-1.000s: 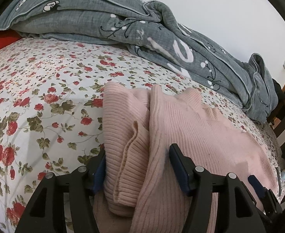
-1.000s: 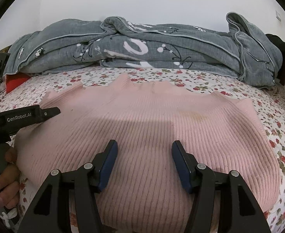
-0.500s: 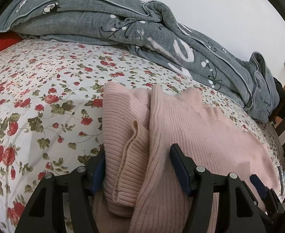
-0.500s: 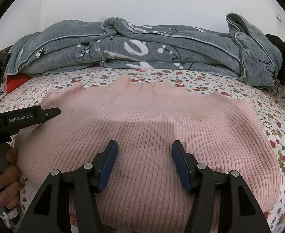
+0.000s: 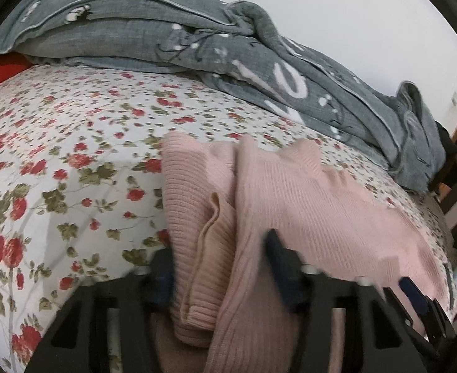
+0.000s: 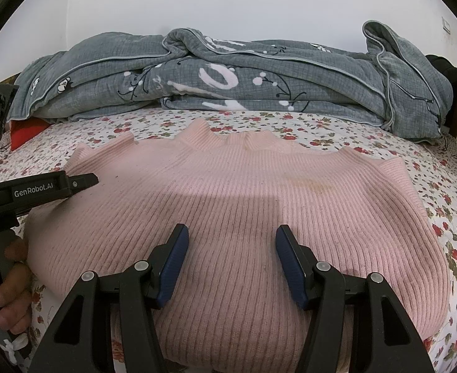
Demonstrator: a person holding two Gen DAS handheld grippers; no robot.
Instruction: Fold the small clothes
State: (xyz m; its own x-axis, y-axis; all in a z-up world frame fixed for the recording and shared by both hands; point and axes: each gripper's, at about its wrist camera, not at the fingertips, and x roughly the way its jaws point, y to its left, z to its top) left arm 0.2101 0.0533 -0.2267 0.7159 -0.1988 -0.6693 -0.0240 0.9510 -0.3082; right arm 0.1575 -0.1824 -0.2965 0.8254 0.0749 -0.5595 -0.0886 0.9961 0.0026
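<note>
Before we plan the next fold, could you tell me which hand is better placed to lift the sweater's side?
Left: its tongs have just been closing around the pink sweater's bunched edge, while the right tongs sit open over its flat middle.

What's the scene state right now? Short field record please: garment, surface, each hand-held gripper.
garment: pink ribbed sweater, spread on the bed, left side bunched in folds
surface: floral bedsheet
background: grey quilt heaped along the wall
left hand-held gripper: jaws just closing around the sweater's bunched edge; blurred
right hand-held gripper: open, pads apart over the sweater's near hem
</note>
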